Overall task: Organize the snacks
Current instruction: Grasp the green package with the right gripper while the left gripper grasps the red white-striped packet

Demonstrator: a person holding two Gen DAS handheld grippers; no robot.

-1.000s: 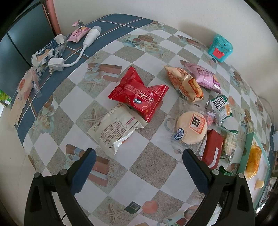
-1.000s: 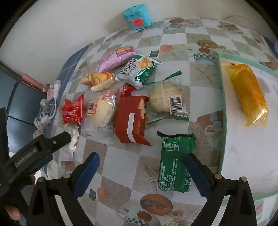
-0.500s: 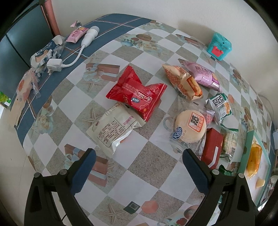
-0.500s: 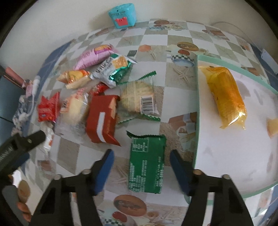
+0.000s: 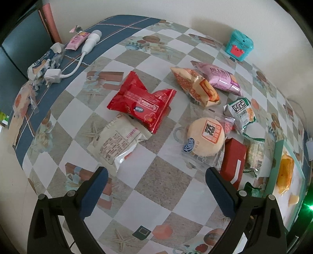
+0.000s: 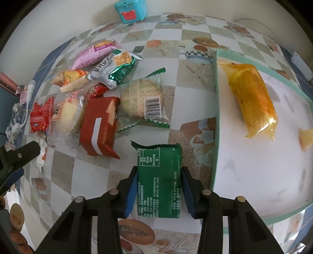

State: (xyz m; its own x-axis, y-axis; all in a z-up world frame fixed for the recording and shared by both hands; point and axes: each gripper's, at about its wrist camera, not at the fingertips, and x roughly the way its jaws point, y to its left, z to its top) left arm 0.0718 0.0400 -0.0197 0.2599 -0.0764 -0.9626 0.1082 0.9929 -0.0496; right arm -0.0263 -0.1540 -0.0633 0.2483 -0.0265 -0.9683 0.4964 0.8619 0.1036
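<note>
Now right gripper (image 6: 158, 188) (formerly wide) closing round green packet (image 6: 158, 181).

A table (image 6: 176, 109) in a checkered cloth with seashell prints is carrying everything. A white tray (image 6: 215, 117) with a teal rim is lying at three o'clock in the right wrist view. The snacks are lying in a loose heap from nine to twelve o'clock of a green packet (image 6: 158, 181), a dark red packet (image 6: 99, 127) and a round cracker pack (image 6: 142, 99) nearest it. A teal box (image 6: 131, 9) is standing at twelve.
</note>
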